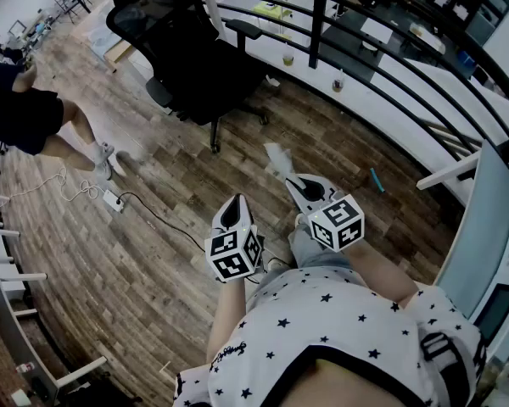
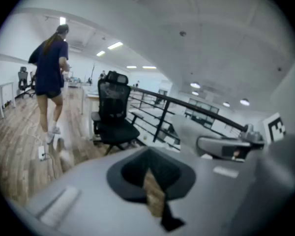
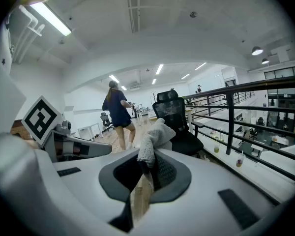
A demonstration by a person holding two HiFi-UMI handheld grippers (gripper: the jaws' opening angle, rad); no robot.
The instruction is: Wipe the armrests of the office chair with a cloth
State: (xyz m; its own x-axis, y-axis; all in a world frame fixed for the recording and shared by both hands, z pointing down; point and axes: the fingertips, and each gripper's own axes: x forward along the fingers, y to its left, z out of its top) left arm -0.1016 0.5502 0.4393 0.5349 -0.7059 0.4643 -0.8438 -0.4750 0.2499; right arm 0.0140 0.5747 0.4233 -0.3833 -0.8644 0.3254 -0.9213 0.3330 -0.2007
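The black mesh office chair (image 1: 195,49) stands on the wood floor a few steps ahead, beside the railing, with one armrest (image 1: 243,29) on its railing side and the other (image 1: 159,91) on its near side. It also shows in the left gripper view (image 2: 113,117) and the right gripper view (image 3: 179,127). My right gripper (image 1: 299,183) (image 3: 147,168) is shut on a pale fluffy cloth (image 1: 277,158) (image 3: 155,139) that sticks out forward. My left gripper (image 1: 232,213) (image 2: 150,168) is beside it, shut and holding nothing. Both are well short of the chair.
A black railing (image 1: 390,66) curves along the right, with two cups (image 1: 338,83) at its foot. A person (image 1: 34,117) walks at the left. A power strip with its cable (image 1: 113,200) lies on the floor, and a small blue object (image 1: 377,180). White desk (image 1: 492,227) at right.
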